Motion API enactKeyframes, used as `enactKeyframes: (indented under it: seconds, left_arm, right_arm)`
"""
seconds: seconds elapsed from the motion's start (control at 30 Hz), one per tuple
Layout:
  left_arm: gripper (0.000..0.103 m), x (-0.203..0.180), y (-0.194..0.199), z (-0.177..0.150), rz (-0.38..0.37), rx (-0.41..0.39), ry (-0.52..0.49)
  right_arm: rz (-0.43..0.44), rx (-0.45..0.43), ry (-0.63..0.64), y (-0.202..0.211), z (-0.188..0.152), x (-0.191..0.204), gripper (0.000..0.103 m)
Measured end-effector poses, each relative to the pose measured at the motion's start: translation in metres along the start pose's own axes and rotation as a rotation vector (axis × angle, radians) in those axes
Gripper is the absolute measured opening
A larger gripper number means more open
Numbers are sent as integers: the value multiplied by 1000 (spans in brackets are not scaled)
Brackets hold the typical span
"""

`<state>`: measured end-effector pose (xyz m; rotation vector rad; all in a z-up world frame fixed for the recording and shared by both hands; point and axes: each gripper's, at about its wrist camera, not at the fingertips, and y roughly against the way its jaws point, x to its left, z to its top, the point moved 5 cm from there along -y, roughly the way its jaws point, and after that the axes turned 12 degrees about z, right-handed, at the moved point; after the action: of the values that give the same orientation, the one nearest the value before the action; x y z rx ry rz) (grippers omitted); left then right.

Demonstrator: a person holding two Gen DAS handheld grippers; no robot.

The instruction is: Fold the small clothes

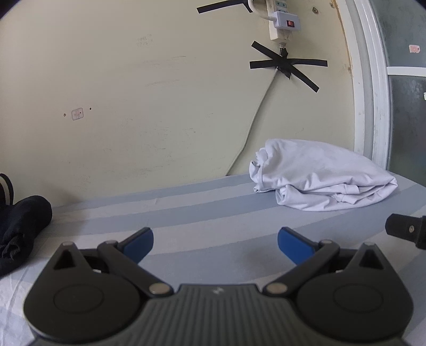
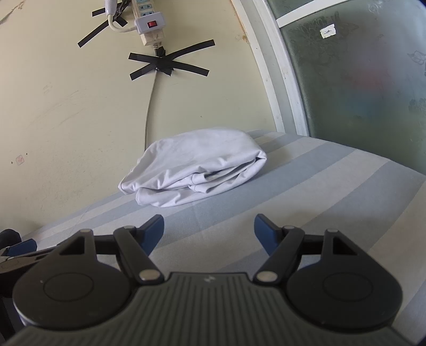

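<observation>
A folded white garment (image 1: 319, 175) lies on the striped blue-grey sheet near the wall; it also shows in the right wrist view (image 2: 197, 170). A dark crumpled garment (image 1: 21, 229) lies at the far left. My left gripper (image 1: 215, 239) is open and empty, above the sheet, short of the white garment. My right gripper (image 2: 209, 229) is open and empty, just in front of the white garment. Part of the right gripper (image 1: 407, 229) shows at the right edge of the left wrist view, and a left gripper fingertip (image 2: 21, 246) shows at the left edge of the right wrist view.
The striped sheet (image 1: 213, 213) covers the surface up to a cream wall (image 1: 133, 106). A power strip (image 2: 149, 24) and a cable taped with black tape (image 2: 165, 64) hang on the wall. A frosted glass door with a white frame (image 2: 359, 79) stands at the right.
</observation>
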<state>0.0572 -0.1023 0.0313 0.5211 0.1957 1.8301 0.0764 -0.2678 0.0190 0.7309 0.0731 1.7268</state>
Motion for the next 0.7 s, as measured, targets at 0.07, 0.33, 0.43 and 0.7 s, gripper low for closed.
enactKeyframes:
  seconds: [0.07, 0.33, 0.43, 0.7]
  left_arm:
    - [103, 0, -1, 0, -2, 7, -2]
    - [103, 5, -8, -2, -18, 54, 23]
    - [103, 6, -8, -2, -18, 60, 26]
    - [103, 5, -8, -2, -14, 55, 16]
  right_arm:
    - [3, 1, 2, 0, 0, 0, 77]
    - [9, 5, 3, 0, 0, 0, 77]
    - [8, 4, 2, 0, 0, 0, 77]
    - [7, 1, 2, 1, 0, 0, 77]
